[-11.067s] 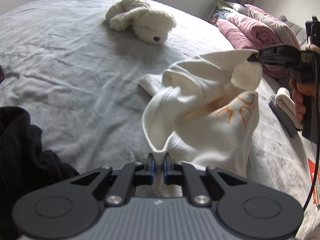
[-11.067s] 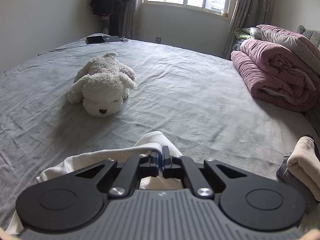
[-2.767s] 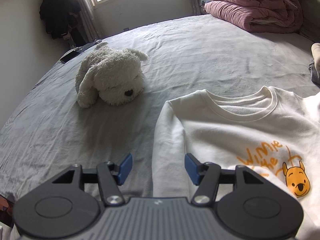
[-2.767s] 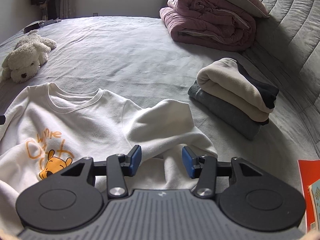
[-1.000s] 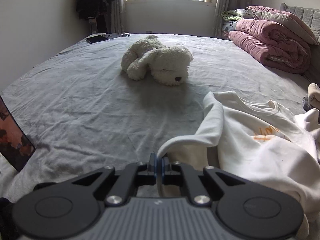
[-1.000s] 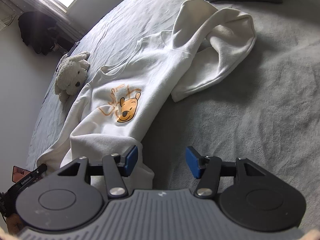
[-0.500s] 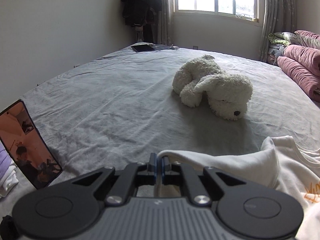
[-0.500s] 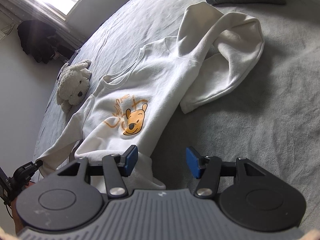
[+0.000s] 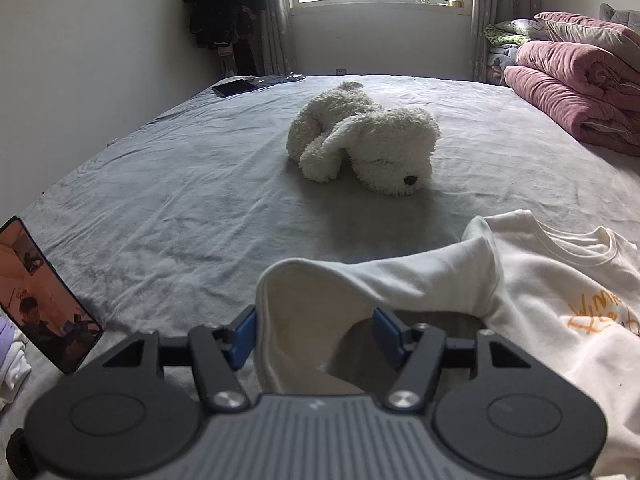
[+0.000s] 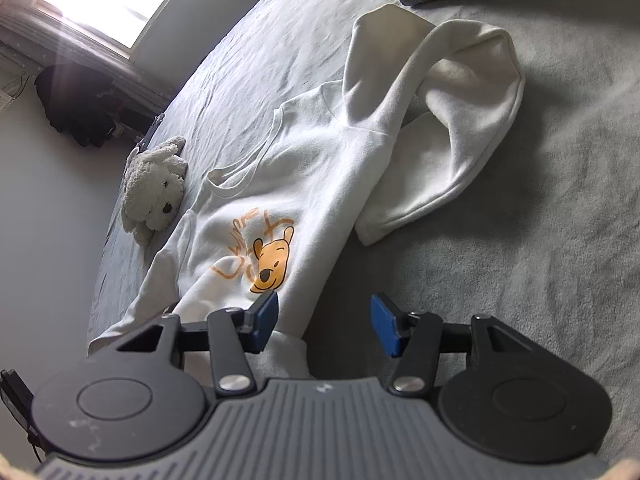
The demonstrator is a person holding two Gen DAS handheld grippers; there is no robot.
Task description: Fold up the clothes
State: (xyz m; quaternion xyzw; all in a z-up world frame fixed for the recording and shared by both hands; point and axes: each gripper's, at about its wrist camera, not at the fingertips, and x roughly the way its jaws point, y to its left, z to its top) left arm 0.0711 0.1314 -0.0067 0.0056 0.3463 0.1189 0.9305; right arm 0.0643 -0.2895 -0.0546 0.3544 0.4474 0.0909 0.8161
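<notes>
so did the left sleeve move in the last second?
Yes. The sleeve was pulled out leftward, away from the shirt body; it now lies across below the plush dog. The left gripper jaws have just opened, cuff loose between them.

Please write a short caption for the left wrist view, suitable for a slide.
Left gripper, jaws just opened, releases the sleeve of a white sweatshirt on a grey bed.

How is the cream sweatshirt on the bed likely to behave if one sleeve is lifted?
The sweatshirt is probably floppy: its sleeve sags in soft curves. It would likely trail rather than lift whole. Its thick fleecy fabric suggests modest weight.
</notes>
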